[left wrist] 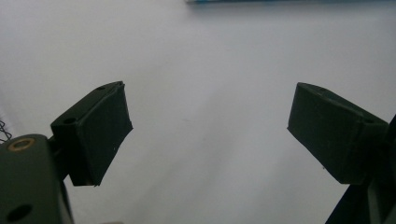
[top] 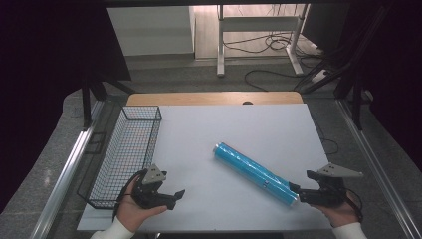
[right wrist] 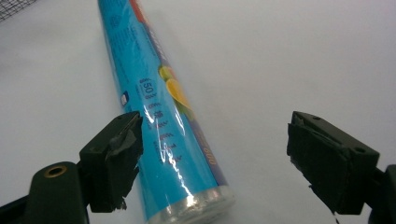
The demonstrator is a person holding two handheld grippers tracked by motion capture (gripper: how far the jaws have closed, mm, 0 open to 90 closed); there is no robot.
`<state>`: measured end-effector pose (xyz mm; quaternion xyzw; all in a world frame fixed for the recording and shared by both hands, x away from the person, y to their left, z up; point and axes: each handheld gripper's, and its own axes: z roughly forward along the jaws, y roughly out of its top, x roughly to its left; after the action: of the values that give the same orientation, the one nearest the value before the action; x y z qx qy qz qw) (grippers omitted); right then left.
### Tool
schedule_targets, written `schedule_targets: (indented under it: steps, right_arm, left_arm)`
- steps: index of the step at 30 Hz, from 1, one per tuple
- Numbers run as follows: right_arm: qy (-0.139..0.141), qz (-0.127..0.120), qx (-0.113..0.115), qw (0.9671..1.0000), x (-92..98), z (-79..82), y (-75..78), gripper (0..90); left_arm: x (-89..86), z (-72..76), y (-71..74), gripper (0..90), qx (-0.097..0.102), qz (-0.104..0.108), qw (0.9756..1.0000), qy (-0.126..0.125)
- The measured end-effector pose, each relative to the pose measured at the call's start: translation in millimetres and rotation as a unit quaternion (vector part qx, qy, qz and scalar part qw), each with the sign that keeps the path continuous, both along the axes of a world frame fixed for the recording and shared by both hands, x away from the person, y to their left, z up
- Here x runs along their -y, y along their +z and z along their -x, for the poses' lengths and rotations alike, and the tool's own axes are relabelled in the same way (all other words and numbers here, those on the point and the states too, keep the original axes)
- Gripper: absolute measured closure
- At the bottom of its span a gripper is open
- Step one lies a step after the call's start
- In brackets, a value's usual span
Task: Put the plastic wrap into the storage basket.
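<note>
A blue roll (top: 256, 173) wrapped in clear film lies flat on the white table top (top: 239, 129), running diagonally from just right of the table's centre down toward the near right corner. Its near end cap sits just beside the right gripper (top: 301, 193), whose jaws are spread wide. In the right gripper view the roll (right wrist: 163, 116) passes between the two jaws, close against the left-hand jaw as that view shows it, with open white surface between the roll and the other jaw; whether the jaw touches the film cannot be told. Printed figures and a citrus picture mark the roll's side. The right hand (top: 342, 211) supports the gripper from below, near the table's near edge. White surface lies open on both long sides of the roll and beyond its far end. The left gripper (top: 178, 195), held in the left hand (top: 135, 211), rests at the near left of the table, well apart from the roll, jaws likewise spread wide with only bare table between them in the left gripper view (left wrist: 209, 135). A black wire basket (top: 124, 157) stands along the table's left edge, just beside the left gripper. Beyond the white top, a wooden strip (top: 214, 98) runs along the far edge, with floor cables (top: 278, 42) and a white frame (top: 259, 25) farther back.
</note>
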<state>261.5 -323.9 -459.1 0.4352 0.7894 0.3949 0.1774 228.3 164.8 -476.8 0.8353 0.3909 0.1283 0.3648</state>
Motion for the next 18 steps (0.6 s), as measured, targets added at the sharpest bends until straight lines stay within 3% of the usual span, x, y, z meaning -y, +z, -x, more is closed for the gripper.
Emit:
schedule_targets:
  steps: [7, 18]
  right_arm:
    - [0.001, 0.007, -0.002, 1.0000, -3.1, -8.8, 9.6, 18.4]
    - [0.008, 0.040, -0.016, 0.9990, -13.3, -20.8, 21.1, 16.6]
  left_arm:
    - [-0.1, -0.5, 0.2, 13.1, -0.002, 0.006, 1.0000, 0.000]
    - [4.8, -1.5, -1.5, 13.2, -0.007, 0.004, 1.0000, -0.006]
